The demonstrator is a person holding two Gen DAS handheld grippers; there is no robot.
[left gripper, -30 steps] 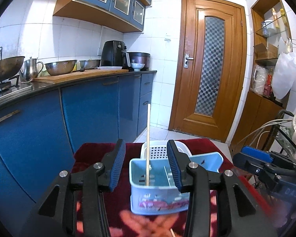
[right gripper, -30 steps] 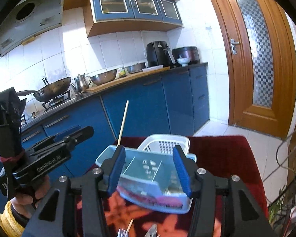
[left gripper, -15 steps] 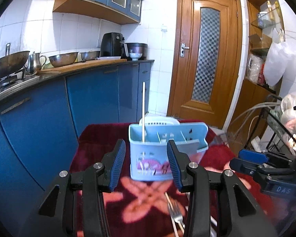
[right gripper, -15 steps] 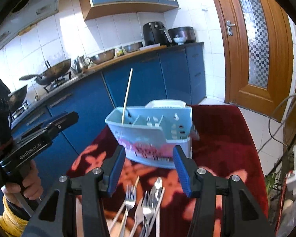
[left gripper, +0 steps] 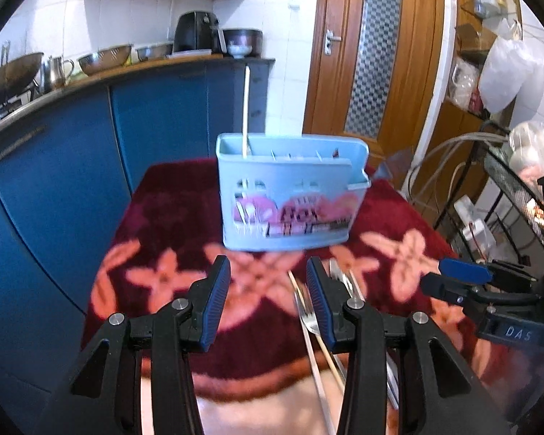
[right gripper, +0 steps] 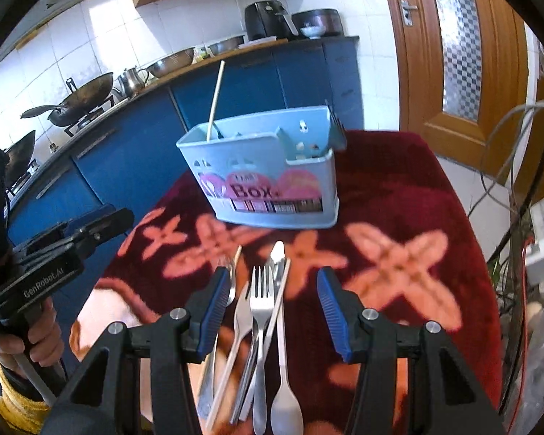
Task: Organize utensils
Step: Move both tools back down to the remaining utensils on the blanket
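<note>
Two claws hang over a dark red floral cloth (right gripper: 399,195), both with jaws spread wide and holding nothing. Ahead of the right claw (right gripper: 272,306), beyond its fingertips and slightly to its left, stands a light blue utensil caddy (right gripper: 268,177) with pink artwork and the word "Box" on its front. One wooden chopstick (right gripper: 214,103) stands in the caddy's left-hand compartment, leaning a little to the right. Directly between and under the right claw's fingers lies a loose bundle of cutlery on the cloth: a fork (right gripper: 261,311) with tines pointing toward the caddy, a table knife (right gripper: 280,330) just to its right, a second chopstick (right gripper: 232,348) lying diagonally, and further pieces overlapping beneath them, too tangled to tell apart.

From the left claw (left gripper: 268,297), the caddy (left gripper: 290,195) sits straight ahead, well clear of the fingertips, with the upright chopstick (left gripper: 245,108) at its left end. The cutlery lies beneath and beside this claw's right finger. The right claw (left gripper: 464,275) appears off to its right, near the cloth's edge.
</note>
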